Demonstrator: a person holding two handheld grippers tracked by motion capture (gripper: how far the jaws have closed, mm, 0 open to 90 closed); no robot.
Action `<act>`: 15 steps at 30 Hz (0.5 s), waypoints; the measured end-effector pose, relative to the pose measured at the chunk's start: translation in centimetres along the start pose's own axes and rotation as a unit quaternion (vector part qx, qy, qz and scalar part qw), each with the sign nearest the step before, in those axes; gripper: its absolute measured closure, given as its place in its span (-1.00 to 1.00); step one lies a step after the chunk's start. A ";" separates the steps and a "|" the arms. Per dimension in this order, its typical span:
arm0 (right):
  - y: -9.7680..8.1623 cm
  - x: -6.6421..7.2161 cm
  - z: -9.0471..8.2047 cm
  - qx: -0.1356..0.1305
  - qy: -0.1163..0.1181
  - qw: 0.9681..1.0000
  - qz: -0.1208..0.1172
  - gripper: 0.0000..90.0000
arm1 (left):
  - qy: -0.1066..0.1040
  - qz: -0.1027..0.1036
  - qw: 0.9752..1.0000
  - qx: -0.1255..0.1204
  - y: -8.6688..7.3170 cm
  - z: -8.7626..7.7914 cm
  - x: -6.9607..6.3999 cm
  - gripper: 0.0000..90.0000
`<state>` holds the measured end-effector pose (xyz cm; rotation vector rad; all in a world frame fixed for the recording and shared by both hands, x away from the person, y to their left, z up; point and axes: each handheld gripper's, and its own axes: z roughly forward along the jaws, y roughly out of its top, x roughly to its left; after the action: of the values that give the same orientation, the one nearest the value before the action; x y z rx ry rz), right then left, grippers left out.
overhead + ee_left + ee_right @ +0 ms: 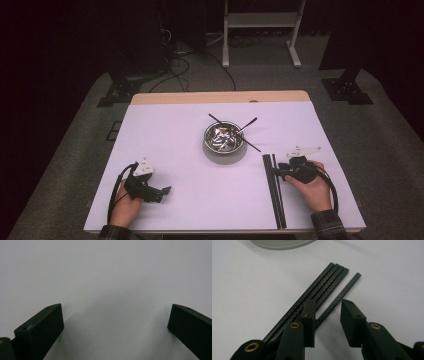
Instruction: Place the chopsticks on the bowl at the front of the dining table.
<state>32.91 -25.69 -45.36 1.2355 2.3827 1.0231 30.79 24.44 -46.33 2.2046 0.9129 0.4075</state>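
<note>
Several long black carbon rods [274, 192] lie side by side on the white mat [200, 200] at the right. In the right gripper view a bundle of them [322, 287] lies close together, with a single rod [349, 285] slightly apart. My right gripper [326, 305] hovers low over their near end; the single rod runs between its jaws, which stand apart without pressing on it. From above, the right gripper [280, 171] points left at the rods. My left gripper [164, 191] rests open at the lower left, with bare mat between its jaws [116, 312].
A steel bowl [223, 152] stands mid-table holding thin black sticks [246, 125] and shiny metal pieces; its base [282, 243] is just beyond the rods. A wooden strip [220, 97] borders the table's far edge. Stands and cables sit on the floor behind.
</note>
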 end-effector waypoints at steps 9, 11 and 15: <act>-0.9 0.9 -0.8 0.003 0.004 1.000 -0.003 0.43 | 0.000 0.000 1.000 0.000 0.0 0.0 0.0 -1.00; -1.1 1.2 -1.0 0.006 0.002 1.000 -0.006 0.43 | 0.000 0.000 1.000 0.000 0.0 0.0 0.0 -1.00; -1.4 1.6 -1.3 0.007 0.002 1.000 -0.010 0.42 | 0.000 0.000 1.000 0.000 0.0 0.0 0.0 -1.00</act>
<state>30.34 -25.57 -45.26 1.2124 2.4050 1.0040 30.79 24.44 -46.33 2.2050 0.9125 0.4078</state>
